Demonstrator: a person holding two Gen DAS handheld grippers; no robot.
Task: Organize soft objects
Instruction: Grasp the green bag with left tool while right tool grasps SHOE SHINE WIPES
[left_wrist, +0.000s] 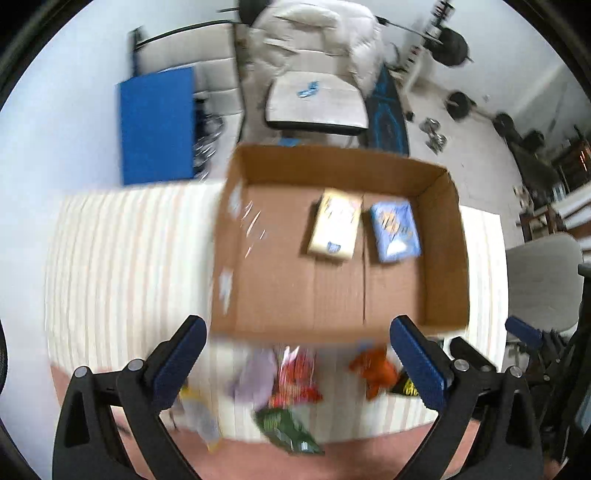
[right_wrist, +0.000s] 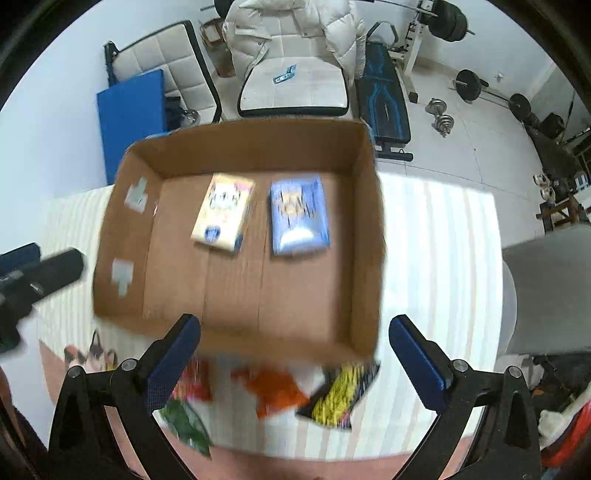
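An open cardboard box (left_wrist: 443, 240) (right_wrist: 365, 229) stands on a striped cloth. In it lie a cream tissue pack (left_wrist: 334, 227) (right_wrist: 223, 214) and a blue tissue pack (left_wrist: 395, 230) (right_wrist: 299, 216), side by side. In front of the box lie soft snack packets: red (left_wrist: 297, 376), orange (left_wrist: 373, 369) (right_wrist: 275, 389), green (left_wrist: 286, 428) (right_wrist: 184, 421), lilac (left_wrist: 255, 376), black-and-yellow (right_wrist: 341, 395). My left gripper (left_wrist: 299, 362) is open and empty above the packets. My right gripper (right_wrist: 295, 356) is open and empty above the box's near wall.
The striped cloth (left_wrist: 122, 266) (right_wrist: 443, 258) covers the table. Behind it stand a white chair with a jacket (right_wrist: 295, 85), a blue mat (right_wrist: 129, 114), a weight bench (right_wrist: 386, 110) and dumbbells (right_wrist: 441, 116). A grey chair (right_wrist: 550, 288) is at the right.
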